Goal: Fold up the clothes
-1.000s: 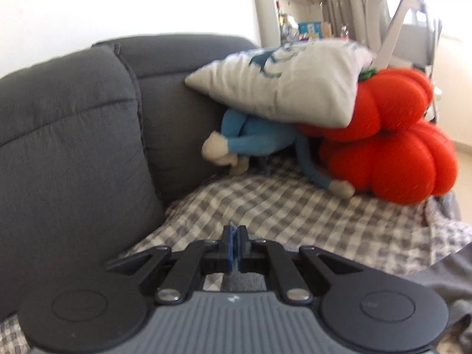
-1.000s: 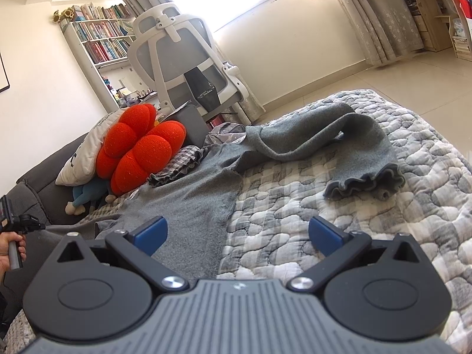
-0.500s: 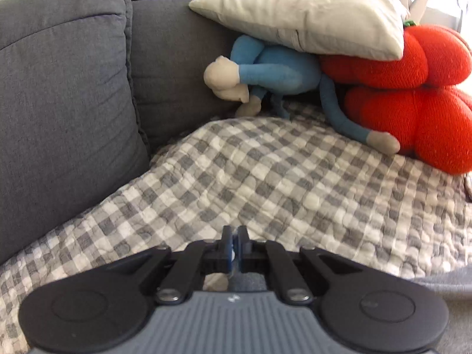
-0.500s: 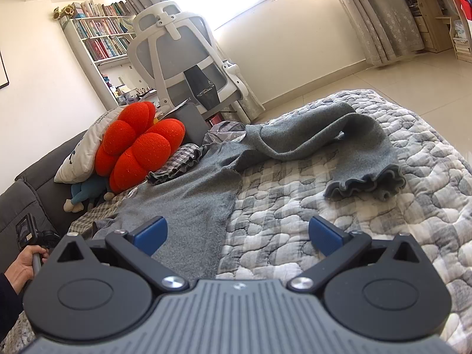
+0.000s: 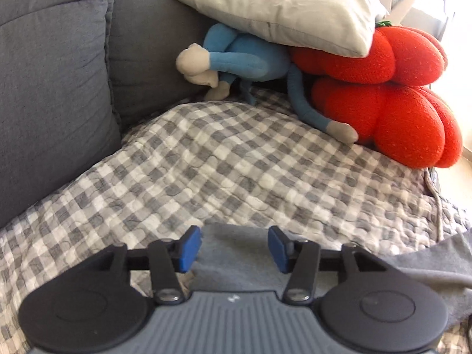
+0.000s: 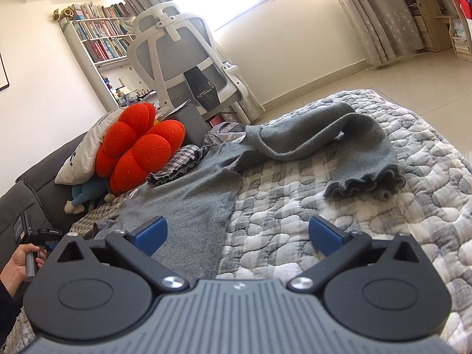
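Observation:
A grey knit sweater (image 6: 191,203) lies spread on the checked quilt (image 6: 295,236). One sleeve with a ruffled cuff (image 6: 365,183) is flung out to the right. My right gripper (image 6: 236,233) hovers open over the sweater's near edge, with nothing gripped. In the left wrist view, my left gripper (image 5: 234,244) is low over the quilt (image 5: 221,162) and its jaws are opening. A flap of the grey sweater (image 5: 233,268) lies flat between the blue pads, and they do not press on it. In the right wrist view, a hand (image 6: 17,265) holds that left gripper (image 6: 35,233) at the far left.
A red flower cushion (image 5: 383,94), a white pillow (image 5: 283,8) and a blue plush toy (image 5: 244,62) are piled against the dark grey sofa back (image 5: 53,88). Behind the cushions stand a white office chair (image 6: 183,59) and a bookshelf (image 6: 97,38). Tiled floor lies beyond the quilt's far edge.
My left gripper has tipped down toward the quilt. Its jaws, shut before, now stand apart with grey cloth lying between them. The right gripper has not moved.

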The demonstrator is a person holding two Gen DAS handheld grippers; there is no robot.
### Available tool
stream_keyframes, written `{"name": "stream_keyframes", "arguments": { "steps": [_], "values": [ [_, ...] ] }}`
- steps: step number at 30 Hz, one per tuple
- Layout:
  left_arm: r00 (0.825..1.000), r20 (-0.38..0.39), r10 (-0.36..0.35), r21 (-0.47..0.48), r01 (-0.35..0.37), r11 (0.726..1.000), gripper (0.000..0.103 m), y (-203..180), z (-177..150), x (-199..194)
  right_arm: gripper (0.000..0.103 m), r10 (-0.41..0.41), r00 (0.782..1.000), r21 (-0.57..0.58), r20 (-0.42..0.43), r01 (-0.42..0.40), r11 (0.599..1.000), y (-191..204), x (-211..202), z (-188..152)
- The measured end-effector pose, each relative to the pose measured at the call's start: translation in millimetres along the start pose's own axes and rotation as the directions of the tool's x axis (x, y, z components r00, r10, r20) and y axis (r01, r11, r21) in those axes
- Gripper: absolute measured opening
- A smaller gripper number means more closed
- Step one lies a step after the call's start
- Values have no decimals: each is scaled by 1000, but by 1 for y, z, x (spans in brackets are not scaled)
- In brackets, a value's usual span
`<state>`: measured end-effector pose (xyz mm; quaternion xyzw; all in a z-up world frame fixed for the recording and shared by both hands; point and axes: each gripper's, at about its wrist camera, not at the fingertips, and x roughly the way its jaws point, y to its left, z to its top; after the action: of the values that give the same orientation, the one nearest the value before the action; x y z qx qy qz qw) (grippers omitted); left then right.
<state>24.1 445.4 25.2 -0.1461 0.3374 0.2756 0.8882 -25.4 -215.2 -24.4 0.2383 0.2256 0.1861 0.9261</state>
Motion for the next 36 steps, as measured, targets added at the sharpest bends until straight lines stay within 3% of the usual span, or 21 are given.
{"name": "stream_keyframes", "arguments": {
  "steps": [2, 5, 9, 12, 13, 15, 17, 26, 34, 36],
  "values": [
    [1000, -29, -1, -23, 0, 1000, 59, -11, -8, -11, 103, 4, 1000, 5, 2, -4, 1000, -1, -1, 0],
    [997, -23, -69, -113, 66, 991, 59, -8, -29, -32, 103, 12, 1000, 13, 5, -12, 1000, -2, -2, 0],
    [997, -53, -54, -189, 43, 981, 57, 0, -48, -20, 103, 18, 1000, 21, 8, -18, 1000, -3, -3, 0],
    [999, -5, -45, -185, 43, 982, 54, 0, -47, -13, 103, 17, 1000, 18, 7, -17, 1000, -2, -3, 1],
    [999, 6, -42, -173, 42, 984, 49, -1, -45, -10, 103, 18, 1000, 20, 9, -19, 1000, -3, -3, 1],
    [999, 9, -32, -140, 33, 990, 13, -4, -42, -5, 103, 22, 1000, 25, 12, -23, 999, -3, -4, 1],
    [1000, 13, -28, -120, 29, 992, 3, -5, -40, -1, 103, 24, 1000, 27, 14, -24, 999, -3, -4, 1],
    [990, 122, -64, -134, 81, 988, 2, 16, -39, -53, 103, 23, 1000, 26, 13, -23, 999, -4, -3, 0],
    [996, 42, -73, -83, 76, 994, 3, 36, -64, -33, 103, 20, 1000, 23, 11, -20, 1000, -4, -4, 0],
    [994, 56, -89, -93, 94, 991, 9, 42, -67, -31, 103, 19, 1000, 22, 10, -20, 1000, -4, -4, 0]
  ]
}}
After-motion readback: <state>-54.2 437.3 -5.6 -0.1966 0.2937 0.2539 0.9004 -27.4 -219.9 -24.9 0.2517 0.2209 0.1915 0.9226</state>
